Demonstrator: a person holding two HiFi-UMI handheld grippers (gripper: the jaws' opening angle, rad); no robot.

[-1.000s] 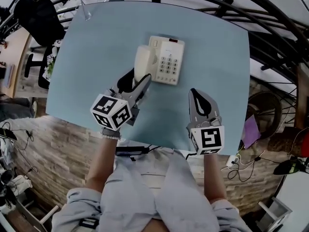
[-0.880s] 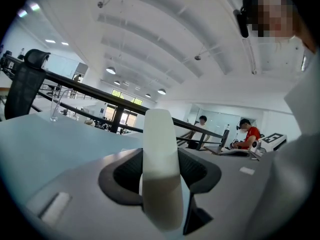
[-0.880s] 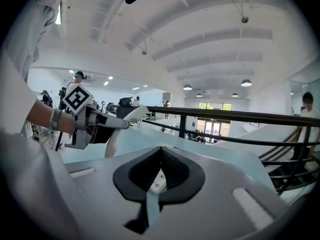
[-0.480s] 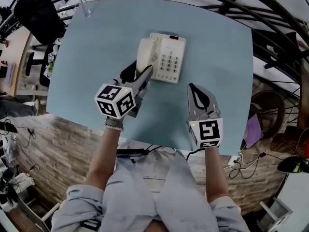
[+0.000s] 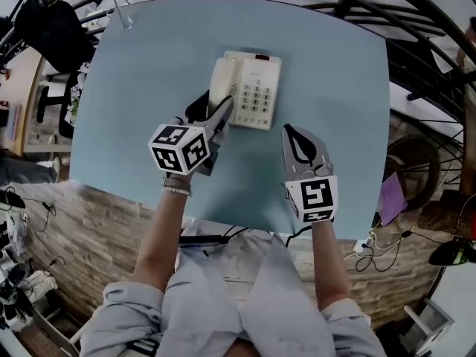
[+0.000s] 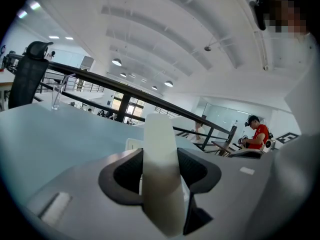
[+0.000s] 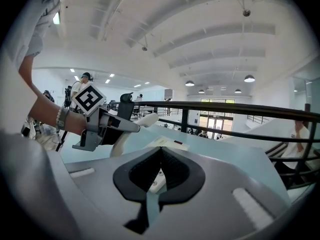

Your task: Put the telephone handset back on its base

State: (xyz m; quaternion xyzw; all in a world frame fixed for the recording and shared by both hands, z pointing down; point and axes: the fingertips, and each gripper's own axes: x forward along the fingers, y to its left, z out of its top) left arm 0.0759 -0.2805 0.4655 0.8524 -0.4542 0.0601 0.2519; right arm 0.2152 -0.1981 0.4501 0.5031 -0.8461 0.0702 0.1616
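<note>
Spanning most of the head view, a pale blue counter [image 5: 149, 73] carries a cream telephone base [image 5: 256, 95] near its far middle, keypad facing up. The cream handset [image 5: 222, 80] lies lengthwise over the base's left side, above the cradle; whether it is fully seated there cannot be told. The left hand-held gripper [image 5: 213, 114] reaches in from the near left, and its jaws pinch the handset's near end, the cream bar filling the gap between the dark pads in the left gripper view. The right hand-held gripper [image 5: 288, 132] sits over bare counter, near and right of the base and apart from it, jaws pressed together at the tips with nothing between them. A clear glass [image 5: 125, 13] stands at the far left corner.
</note>
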